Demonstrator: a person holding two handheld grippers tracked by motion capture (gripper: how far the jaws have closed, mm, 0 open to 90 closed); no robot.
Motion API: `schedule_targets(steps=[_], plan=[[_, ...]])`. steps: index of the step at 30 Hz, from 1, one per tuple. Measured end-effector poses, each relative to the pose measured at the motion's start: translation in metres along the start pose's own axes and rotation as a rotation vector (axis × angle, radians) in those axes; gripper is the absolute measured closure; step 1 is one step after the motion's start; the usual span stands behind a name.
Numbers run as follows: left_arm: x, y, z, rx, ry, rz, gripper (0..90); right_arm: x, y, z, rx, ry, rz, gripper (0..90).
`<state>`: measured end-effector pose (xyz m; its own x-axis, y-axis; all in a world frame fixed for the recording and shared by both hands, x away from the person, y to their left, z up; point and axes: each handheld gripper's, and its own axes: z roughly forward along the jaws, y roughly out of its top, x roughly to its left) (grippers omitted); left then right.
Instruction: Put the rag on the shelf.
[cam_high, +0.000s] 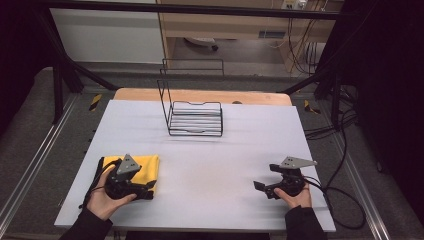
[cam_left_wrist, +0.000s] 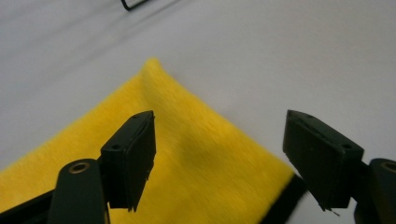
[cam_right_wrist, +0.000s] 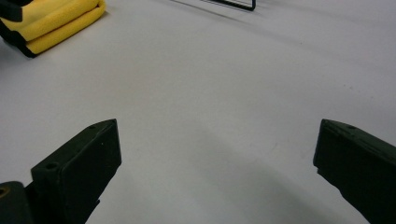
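Observation:
A folded yellow cloth (cam_high: 145, 165) with a black edge lies on the white table (cam_high: 215, 165) at the front left. My left gripper (cam_high: 150, 190) hovers over its near right corner. In the left gripper view the jaws (cam_left_wrist: 219, 154) stand open with the yellow cloth (cam_left_wrist: 187, 121) spread below them and nothing pinched between the pads. My right gripper (cam_high: 260, 187) rests near the front right of the table, pointing left. Its jaws (cam_right_wrist: 217, 158) stand wide open over bare table. The folded cloth (cam_right_wrist: 60, 18) lies far off at the top left of the right gripper view.
A black wire rack (cam_high: 195, 117) stands at the back middle of the table, with an upright wire frame on its left side. Cables trail off the table's right edge (cam_high: 325, 190). A wooden board edge (cam_high: 200, 95) runs behind the white surface.

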<state>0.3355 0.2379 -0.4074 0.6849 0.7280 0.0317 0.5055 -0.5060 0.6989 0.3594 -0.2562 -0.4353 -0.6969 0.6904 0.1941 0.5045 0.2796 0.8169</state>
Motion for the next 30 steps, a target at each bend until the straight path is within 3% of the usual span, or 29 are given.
schedule_targets(steps=[1,4,5,7,10,12,21,30], plan=[[0.000,0.000,0.000,0.000,0.000,0.000,29.0,0.000,0.000,0.000,0.000,0.000,0.000,1.4],[-0.013,-0.011,-0.002,0.039,-0.059,0.010,37.3,0.001,0.000,0.000,-0.003,0.000,0.006,1.4],[-0.013,-0.011,-0.002,0.039,-0.059,0.010,40.3,0.001,0.000,0.000,-0.004,0.000,0.007,1.4],[-0.021,-0.018,0.002,0.084,-0.019,0.066,44.2,0.001,0.000,-0.001,-0.003,0.000,0.005,1.4],[-0.022,-0.019,0.005,0.097,-0.012,0.077,49.5,0.001,0.000,-0.001,-0.004,0.000,0.008,1.5],[-0.022,-0.020,0.007,0.106,-0.012,0.072,55.3,0.001,0.000,-0.001,-0.003,-0.001,0.006,1.4],[-0.019,-0.021,0.014,0.126,-0.037,0.043,59.9,0.001,0.000,0.000,-0.001,0.003,0.002,1.5],[-0.011,-0.017,0.014,0.129,-0.077,0.012,77.4,0.001,0.000,0.000,0.000,0.006,0.002,1.6]])
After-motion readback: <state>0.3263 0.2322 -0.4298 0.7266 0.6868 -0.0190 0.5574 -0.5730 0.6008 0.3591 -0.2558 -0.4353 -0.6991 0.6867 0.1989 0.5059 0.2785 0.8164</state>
